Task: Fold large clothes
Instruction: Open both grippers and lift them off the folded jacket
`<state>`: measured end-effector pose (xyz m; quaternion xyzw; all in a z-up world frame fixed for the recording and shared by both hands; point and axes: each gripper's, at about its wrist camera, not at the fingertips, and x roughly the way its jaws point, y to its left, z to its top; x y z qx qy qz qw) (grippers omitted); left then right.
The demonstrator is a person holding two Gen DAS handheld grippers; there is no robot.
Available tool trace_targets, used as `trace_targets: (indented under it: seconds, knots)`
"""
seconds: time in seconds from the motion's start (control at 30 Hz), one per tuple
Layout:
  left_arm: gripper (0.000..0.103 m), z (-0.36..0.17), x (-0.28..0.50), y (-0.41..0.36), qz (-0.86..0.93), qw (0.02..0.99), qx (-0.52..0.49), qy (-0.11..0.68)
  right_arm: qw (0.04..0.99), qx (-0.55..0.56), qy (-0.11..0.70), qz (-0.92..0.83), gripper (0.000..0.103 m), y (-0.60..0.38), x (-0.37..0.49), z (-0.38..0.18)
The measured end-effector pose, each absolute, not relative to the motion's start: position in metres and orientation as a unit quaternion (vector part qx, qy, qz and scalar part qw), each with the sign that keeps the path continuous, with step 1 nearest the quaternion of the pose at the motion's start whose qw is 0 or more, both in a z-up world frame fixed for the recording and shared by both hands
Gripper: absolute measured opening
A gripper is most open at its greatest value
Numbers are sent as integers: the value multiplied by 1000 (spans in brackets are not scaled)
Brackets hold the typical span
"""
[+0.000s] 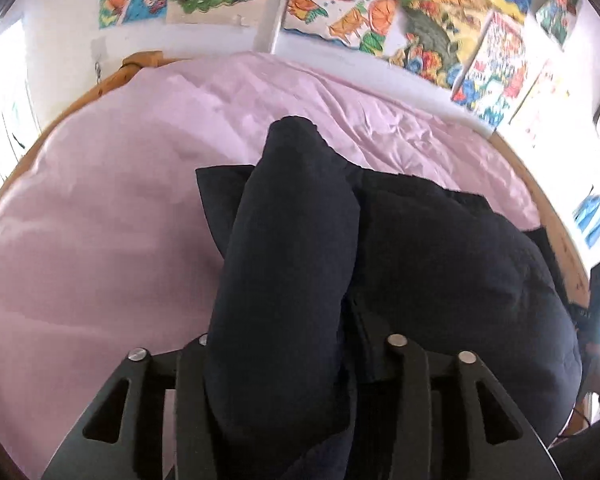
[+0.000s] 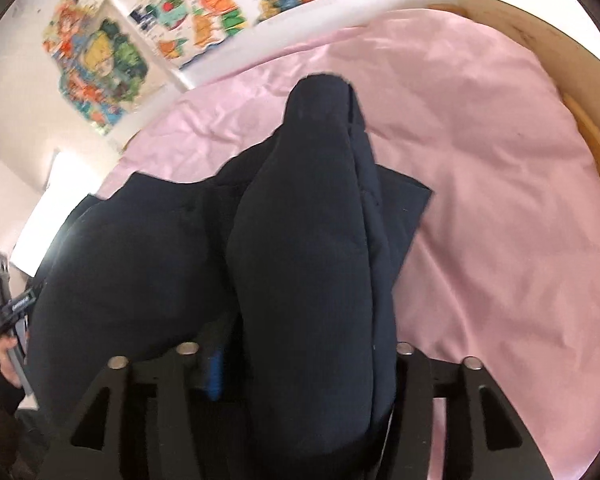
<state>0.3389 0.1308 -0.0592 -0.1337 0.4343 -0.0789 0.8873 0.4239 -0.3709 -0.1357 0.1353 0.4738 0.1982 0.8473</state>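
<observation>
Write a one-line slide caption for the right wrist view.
Dark garment bunched between the right gripper's fingers above a pink bedsheet.

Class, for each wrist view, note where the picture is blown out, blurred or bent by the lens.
Left wrist view: window glare burns out the left edge, the bed frame bows into a curve, and the wall posters are slightly smeared. Right wrist view: the posters are blurred, the pink bedsheet bulges round, and the dark garment shows almost no detail.

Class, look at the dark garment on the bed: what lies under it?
Under the dark garment spreads the pink bedsheet. The sheet directly beneath is covered, so anything lying there cannot be seen.
</observation>
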Motion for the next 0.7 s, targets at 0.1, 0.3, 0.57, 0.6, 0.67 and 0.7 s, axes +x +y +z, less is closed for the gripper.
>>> trace_targets:
  seconds: [0.1,0.3,0.57,0.6,0.67,0.7]
  knots:
    - [44,-67,334,145,-90,892,-161,412,859,137,455,188,64,-371,413,-140]
    - [50,-61,332,156,-83,889,-187,410,868,116,447,182,74,-364,407,-138]
    - [91,-42,312,154,-43,892,-193,406,892,73,423,144,96,-360,392,-116]
    - [91,-40,308,156,-33,890,-208,404,895,66,418,140,99,-358,388,-110]
    - [92,-36,301,159,-24,885,-236,401,901,55,410,133,103,-353,382,-102]
    - [92,-33,295,159,-16,883,-248,399,906,49,400,127,103,-352,375,-96]
